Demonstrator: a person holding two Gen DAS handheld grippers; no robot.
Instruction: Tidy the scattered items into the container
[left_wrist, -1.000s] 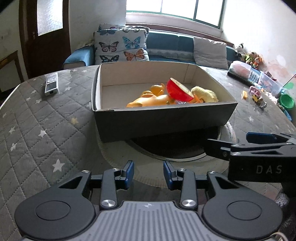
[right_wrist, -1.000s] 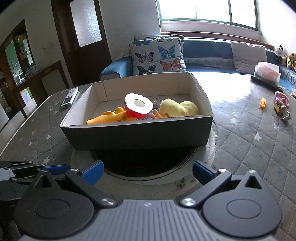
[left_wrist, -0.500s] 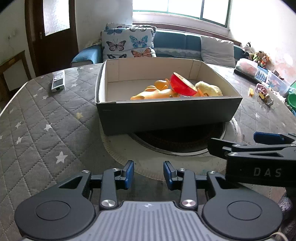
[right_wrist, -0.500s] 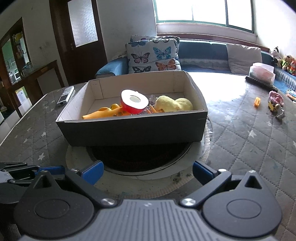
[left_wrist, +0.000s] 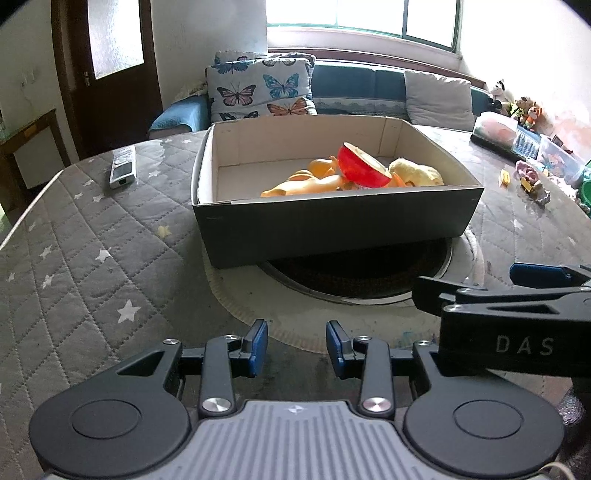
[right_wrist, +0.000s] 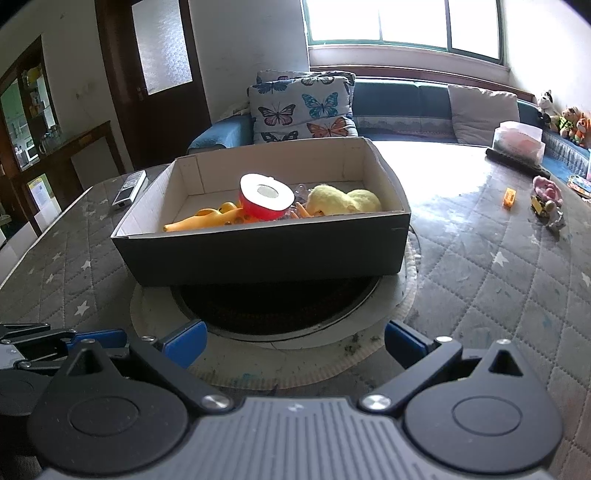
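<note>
A dark cardboard box (left_wrist: 332, 218) (right_wrist: 266, 251) stands mid-table on a round dark mat. Inside lie an orange rubber toy (left_wrist: 306, 184) (right_wrist: 207, 219), a red bowl-shaped toy (left_wrist: 364, 168) (right_wrist: 264, 199) and a yellow plush duck (left_wrist: 415, 173) (right_wrist: 343, 201). My left gripper (left_wrist: 296, 345) is empty with a narrow gap between its blue pads, near the table's front. My right gripper (right_wrist: 293, 341) is wide open and empty, beside the left one; it also shows at the right of the left wrist view (left_wrist: 517, 295).
A silver remote (left_wrist: 122, 167) (right_wrist: 129, 190) lies left of the box. Small toys (right_wrist: 546, 203) and an orange block (right_wrist: 509, 197) lie far right. A clear tub (right_wrist: 521, 138) stands at the back right. A sofa with butterfly cushions (left_wrist: 262, 90) is behind the table.
Both grippers have drawn back and risen a little from the box, which now looks farther away. Their openings are unchanged.
</note>
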